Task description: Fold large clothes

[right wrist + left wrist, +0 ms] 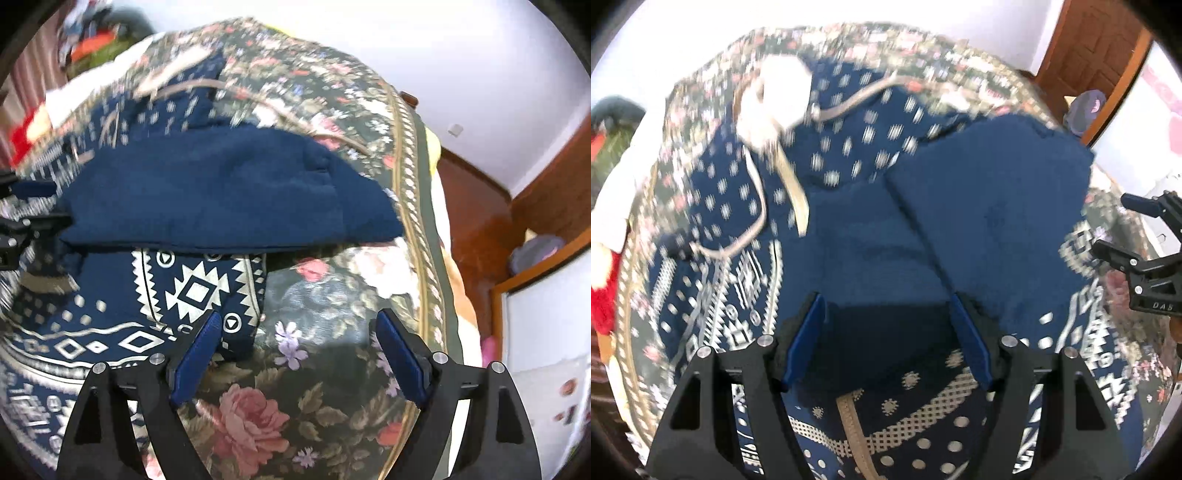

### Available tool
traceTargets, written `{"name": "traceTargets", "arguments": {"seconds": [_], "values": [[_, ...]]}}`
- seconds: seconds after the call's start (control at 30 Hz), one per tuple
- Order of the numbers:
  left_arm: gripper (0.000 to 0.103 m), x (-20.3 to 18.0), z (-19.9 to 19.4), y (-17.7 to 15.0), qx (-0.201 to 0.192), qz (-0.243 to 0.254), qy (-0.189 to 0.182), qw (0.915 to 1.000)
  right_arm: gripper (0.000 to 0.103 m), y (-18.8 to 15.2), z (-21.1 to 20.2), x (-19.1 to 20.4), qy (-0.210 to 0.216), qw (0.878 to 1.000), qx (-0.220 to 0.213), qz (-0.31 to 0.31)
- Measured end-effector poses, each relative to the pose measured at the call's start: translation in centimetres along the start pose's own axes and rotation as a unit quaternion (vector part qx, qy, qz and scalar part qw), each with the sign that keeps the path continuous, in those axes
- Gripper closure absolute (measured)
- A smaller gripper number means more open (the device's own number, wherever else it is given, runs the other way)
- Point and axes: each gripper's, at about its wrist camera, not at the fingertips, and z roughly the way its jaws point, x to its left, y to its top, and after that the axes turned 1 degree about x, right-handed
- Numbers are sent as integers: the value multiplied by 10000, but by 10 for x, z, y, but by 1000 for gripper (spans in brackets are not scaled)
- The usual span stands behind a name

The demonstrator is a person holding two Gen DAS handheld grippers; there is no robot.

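A large navy garment (731,266) with a white geometric print lies spread on a floral bedspread (923,48). A plain navy part (990,206) is folded over its middle, and beige drawstrings (796,192) trail from a white fluffy patch (779,92) at its far end. My left gripper (886,306) hovers open over the plain navy cloth, its blue pads apart and nothing pinched. In the right wrist view the folded navy flap (221,195) lies across the printed cloth (195,291). My right gripper (299,325) stands open above the bedspread (325,302), beside the garment's edge.
Red and white cloth (602,291) lies at the bed's left side. A wooden door (1097,48) and white walls stand beyond the bed. The bed's right edge drops to a reddish wooden floor (476,206). The right gripper's black body (1137,258) shows at the left view's right edge.
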Motion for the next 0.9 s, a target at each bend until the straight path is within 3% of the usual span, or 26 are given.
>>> {"name": "traceTargets", "arguments": {"seconds": [0.1,0.23,0.4,0.6,0.73,0.83,0.9], "values": [[33,-20,-22,17,-317,204,-101,9992,19,1,-14,-22,242,9987,-140,426],[33,-59,-27,44,-422,475,-334,9974,19,-7,-34,-54,513,9942,-301,897],[33,-124,-7,73,-325,953,-584,9932,19,-18,-51,-89,729,9873,-328,1373],[36,-189,38,91,-121,1541,-388,9872,19,-29,-53,-115,818,9826,-268,1645],[52,-211,62,93,-167,1923,86,9812,19,-33,-50,-123,925,9792,-237,1792],[89,-212,65,97,-350,1913,385,9802,19,-33,-45,-124,1005,9771,-183,1865],[94,-203,60,101,-388,1664,319,9848,19,-33,-43,-123,1019,9769,-158,1870]]}}
